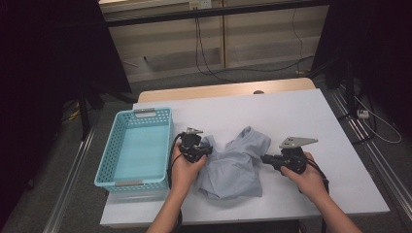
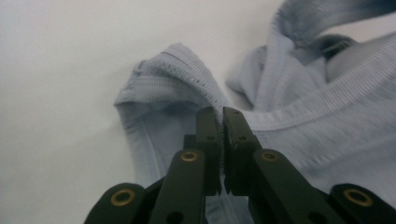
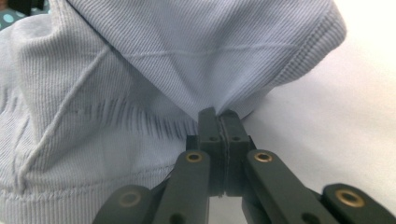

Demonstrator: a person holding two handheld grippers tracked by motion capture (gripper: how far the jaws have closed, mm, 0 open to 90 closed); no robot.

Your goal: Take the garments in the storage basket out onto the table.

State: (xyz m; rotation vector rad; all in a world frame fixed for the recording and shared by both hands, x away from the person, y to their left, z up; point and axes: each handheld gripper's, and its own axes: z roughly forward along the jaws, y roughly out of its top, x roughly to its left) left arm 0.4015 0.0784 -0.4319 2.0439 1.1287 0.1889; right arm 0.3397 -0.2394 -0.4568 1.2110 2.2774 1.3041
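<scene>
Both grippers' jaws pinch the grey shirt point(image 1: 233, 165) beside the blue basket point(image 1: 109, 160).

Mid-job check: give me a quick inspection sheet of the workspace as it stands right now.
Surface: white table top, wooden edge at far side.
Job's things: crumpled light blue garment at centre; turquoise basket at its left, nothing inside.
Clutter: nothing seen.
Grippers: left claw shut on the garment's ribbed hem; right claw shut on a fold.
Cables: black cable trails from left claw; others on the floor.
Surroundings: grey floor, dark curtains, wooden wall panels.
</scene>
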